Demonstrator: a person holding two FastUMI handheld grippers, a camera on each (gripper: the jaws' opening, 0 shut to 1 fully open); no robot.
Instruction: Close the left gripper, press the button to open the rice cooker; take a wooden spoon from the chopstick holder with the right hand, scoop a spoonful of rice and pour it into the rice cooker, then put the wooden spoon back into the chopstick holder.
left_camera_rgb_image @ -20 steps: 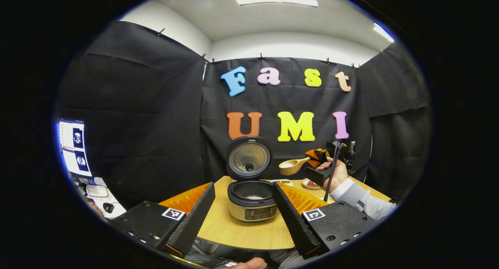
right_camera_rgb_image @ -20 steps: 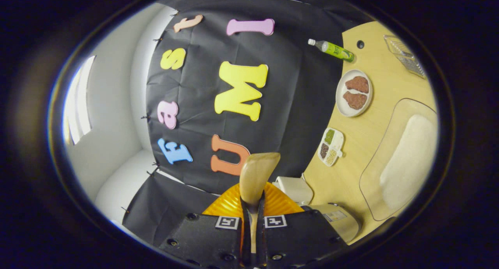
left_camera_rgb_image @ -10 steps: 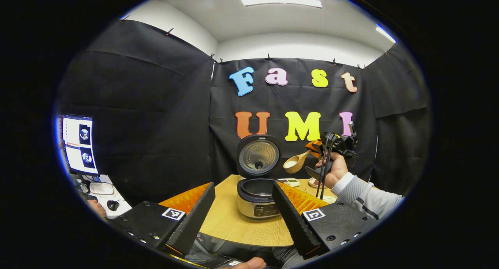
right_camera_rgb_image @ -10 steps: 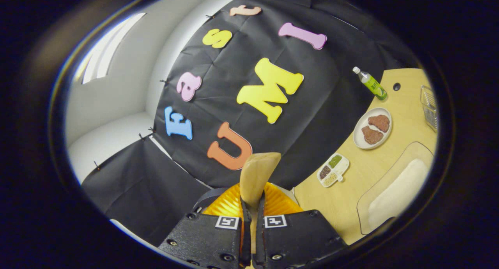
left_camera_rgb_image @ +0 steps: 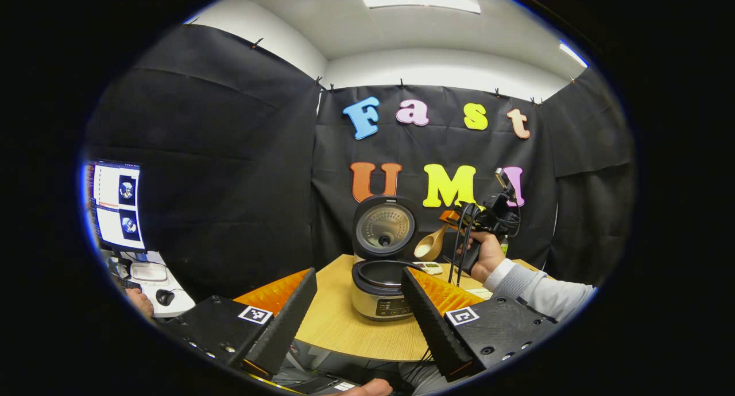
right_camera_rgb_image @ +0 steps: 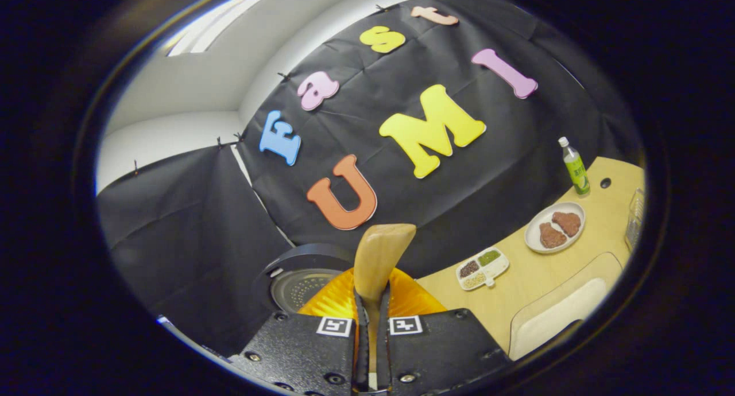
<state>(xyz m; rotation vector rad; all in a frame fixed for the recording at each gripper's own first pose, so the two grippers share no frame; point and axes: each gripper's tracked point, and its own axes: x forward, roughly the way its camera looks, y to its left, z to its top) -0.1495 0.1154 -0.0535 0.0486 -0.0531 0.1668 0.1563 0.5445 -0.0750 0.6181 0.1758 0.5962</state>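
Observation:
The rice cooker (left_camera_rgb_image: 380, 295) stands on the round wooden table (left_camera_rgb_image: 339, 327) with its lid (left_camera_rgb_image: 385, 226) swung up and its pot showing. My left gripper (left_camera_rgb_image: 357, 273) hangs in front of the table, open, with nothing between its fingers. To the right of the lid, a hand (left_camera_rgb_image: 488, 252) holds my right gripper (left_camera_rgb_image: 455, 222), shut on the handle of the wooden spoon (left_camera_rgb_image: 429, 248). White rice lies in the spoon's bowl, level with the lid and above the pot's right rim. In the right gripper view the spoon (right_camera_rgb_image: 379, 258) sticks out from my right gripper (right_camera_rgb_image: 373, 304), with the lid (right_camera_rgb_image: 298, 284) just to its left.
On the table behind the spoon are a divided dish (right_camera_rgb_image: 482, 268), a plate with brown food (right_camera_rgb_image: 554, 226), a green bottle (right_camera_rgb_image: 576, 169) and a clear tray of white rice (right_camera_rgb_image: 560, 315). A monitor (left_camera_rgb_image: 115, 204) and a mouse (left_camera_rgb_image: 165, 297) sit far left.
My right gripper has carried the spoon left, closer to the cooker's lid, and rolled so the table looks more level. The left gripper has stayed open and drifted a little.

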